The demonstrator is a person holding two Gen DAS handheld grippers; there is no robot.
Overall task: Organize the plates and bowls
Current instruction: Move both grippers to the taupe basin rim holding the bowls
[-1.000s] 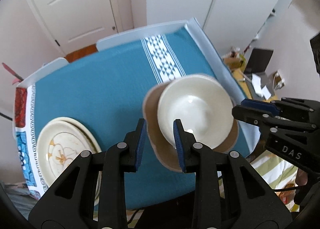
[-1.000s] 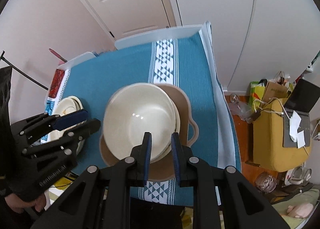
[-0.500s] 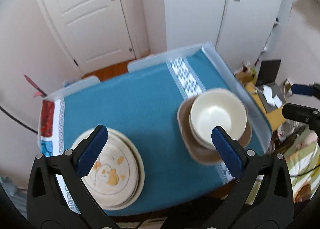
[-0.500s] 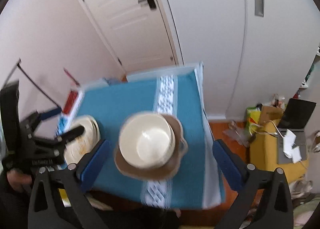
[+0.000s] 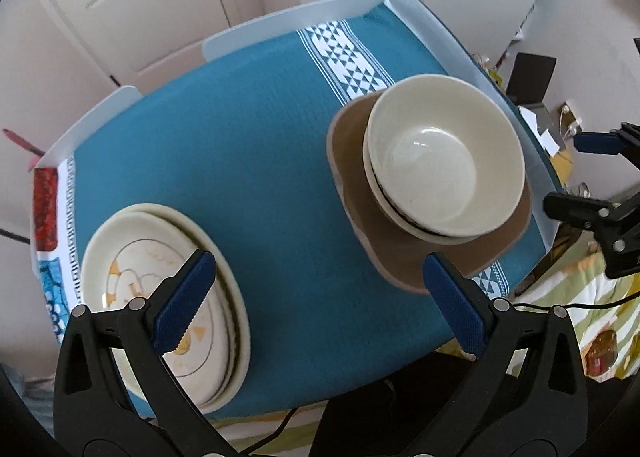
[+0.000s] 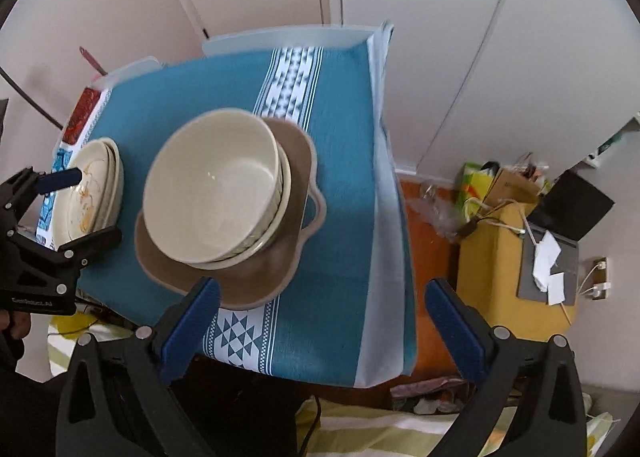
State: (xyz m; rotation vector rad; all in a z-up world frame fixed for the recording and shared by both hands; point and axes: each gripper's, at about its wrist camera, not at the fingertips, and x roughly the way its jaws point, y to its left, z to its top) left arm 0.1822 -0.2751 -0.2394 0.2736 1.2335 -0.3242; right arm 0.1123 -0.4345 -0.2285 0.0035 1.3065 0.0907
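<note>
Both my tools, left [image 5: 320, 293] and right [image 6: 320, 317], have just sprung apart, gripping nothing. Glossy cream bowls [image 5: 444, 161], mouths up, sit nested on a matte brown dish [image 5: 400, 253] at the worktop's [image 5: 240, 161] right; flat round plates [image 5: 160, 293] are stacked left.

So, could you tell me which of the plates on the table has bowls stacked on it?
The brown plate with a small handle, at the right of the table, carries the stacked cream bowls. The cream plates at the left carry nothing.

Small table [image 5: 420, 11] under a teal cloth [image 5: 248, 161], brown plate [image 5: 420, 261] (bowls stacked on it), cream plates [image 5: 160, 289]
</note>
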